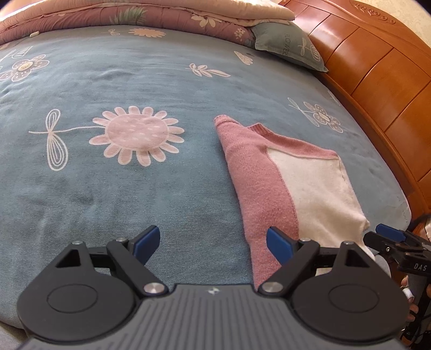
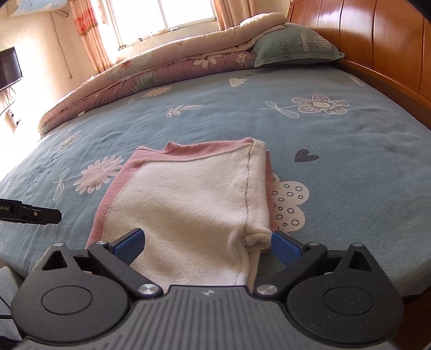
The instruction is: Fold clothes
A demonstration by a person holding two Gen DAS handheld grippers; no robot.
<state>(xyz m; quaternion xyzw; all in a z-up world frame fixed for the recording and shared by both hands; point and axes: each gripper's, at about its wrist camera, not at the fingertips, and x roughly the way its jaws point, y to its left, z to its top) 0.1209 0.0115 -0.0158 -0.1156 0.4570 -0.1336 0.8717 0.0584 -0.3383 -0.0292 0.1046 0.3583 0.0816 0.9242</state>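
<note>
Only the right wrist view shows the window point(image 2: 186, 13); pink sweater point(image 2: 188, 204) folded.

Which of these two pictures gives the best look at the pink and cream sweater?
The right wrist view: the folded sweater lies centred, cream panel and dark seam facing the camera. The left wrist view shows it off to the right, seen slantwise, mostly the pink side.

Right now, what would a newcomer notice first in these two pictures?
First the pink and cream sweater, lying partly folded on the blue flowered bedsheet. Both grippers are open: the right gripper hangs over its near edge, the left gripper beside its pink side.
</note>
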